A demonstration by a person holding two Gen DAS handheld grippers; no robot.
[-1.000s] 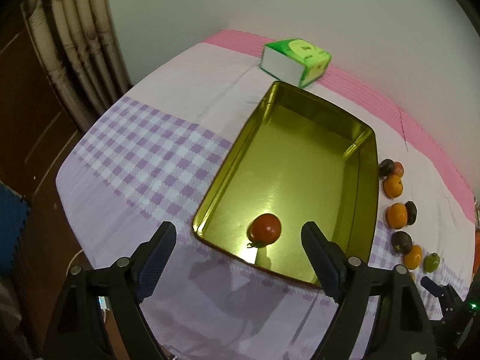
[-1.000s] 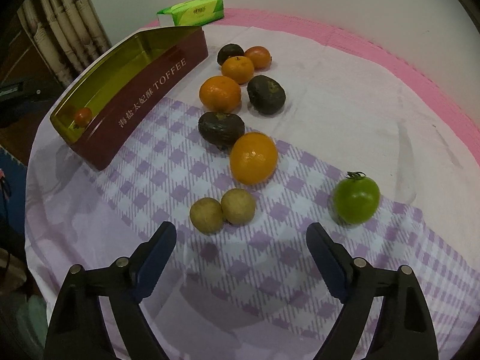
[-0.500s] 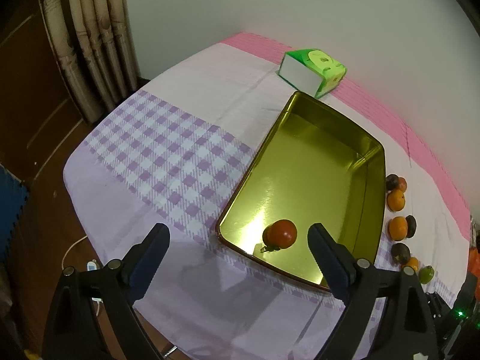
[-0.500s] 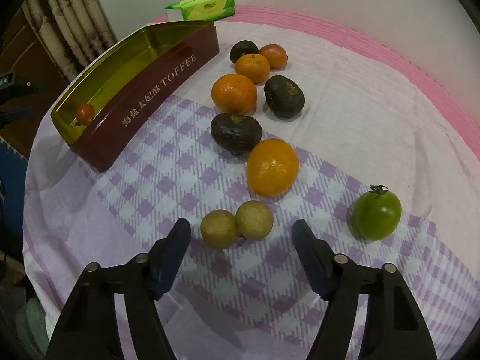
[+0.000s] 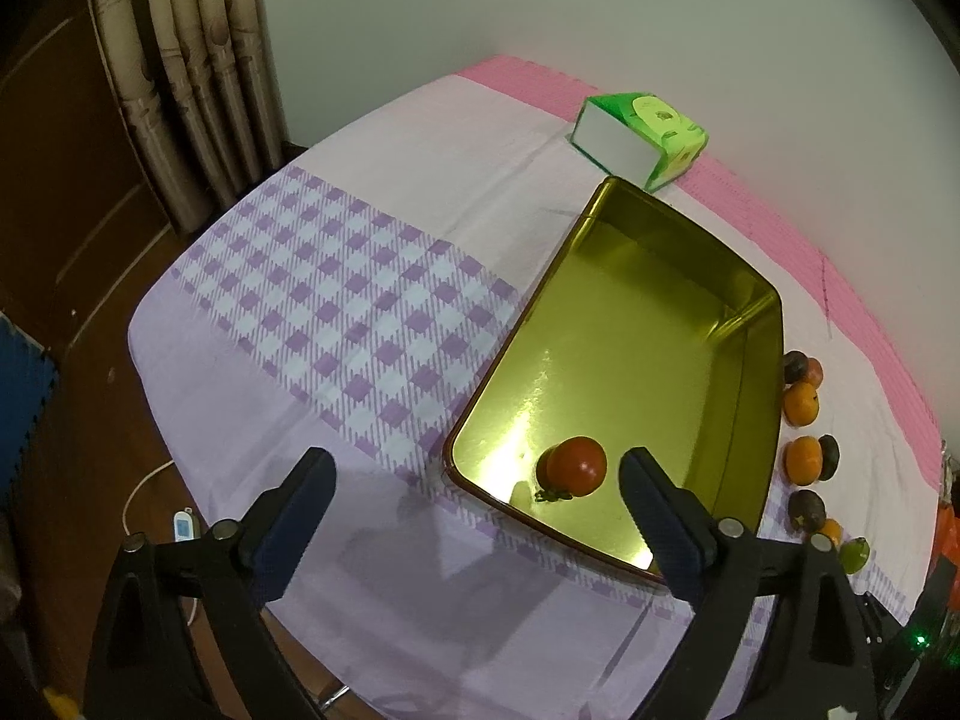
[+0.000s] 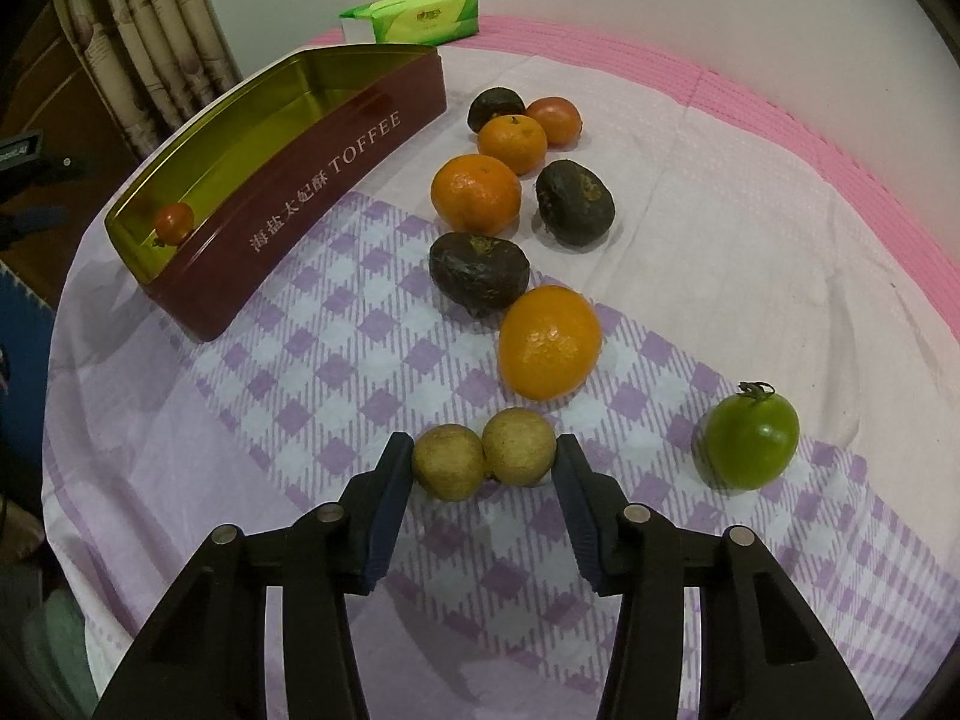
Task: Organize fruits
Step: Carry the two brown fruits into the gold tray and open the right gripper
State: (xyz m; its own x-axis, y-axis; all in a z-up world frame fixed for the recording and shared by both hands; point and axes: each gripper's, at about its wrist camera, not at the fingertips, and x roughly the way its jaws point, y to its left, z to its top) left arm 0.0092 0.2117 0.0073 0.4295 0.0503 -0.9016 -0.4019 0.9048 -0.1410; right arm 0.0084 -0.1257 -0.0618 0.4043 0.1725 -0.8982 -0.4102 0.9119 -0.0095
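1. One counter (image 6: 750,228) under a cloth of white, pink-edged fabric with a lilac check band carries everything; a brown patterned curtain (image 5: 192,78) hangs behind its far corner.
2. One rectangular maroon tin with a gold inside (image 6: 336,180), lettered "TOFFEE" on its long wall, sits on the counter's left part in the right wrist view, with a green and white tissue pack (image 6: 414,15) just beyond its far end.
3. One small red tomato (image 5: 575,465) lies inside the tin at its near end, close to the near wall.
4. Two black grippers show. The left gripper (image 5: 477,504) hangs above the tin's near edge, its jaws wide and opening, with nothing between them. The right gripper (image 6: 483,468) is closing around a pair of small round tan fruits (image 6: 486,461) that touch each other on the check band; the pads sit right at the pair's outer sides.
5. Three oranges, the nearest one (image 6: 549,341) just behind the tan pair, lie in a loose row with three dark brown fruits (image 6: 479,273) and a small reddish fruit (image 6: 555,119) beside the tin.
6. One green tomato with a stem (image 6: 750,439) sits apart to the right.
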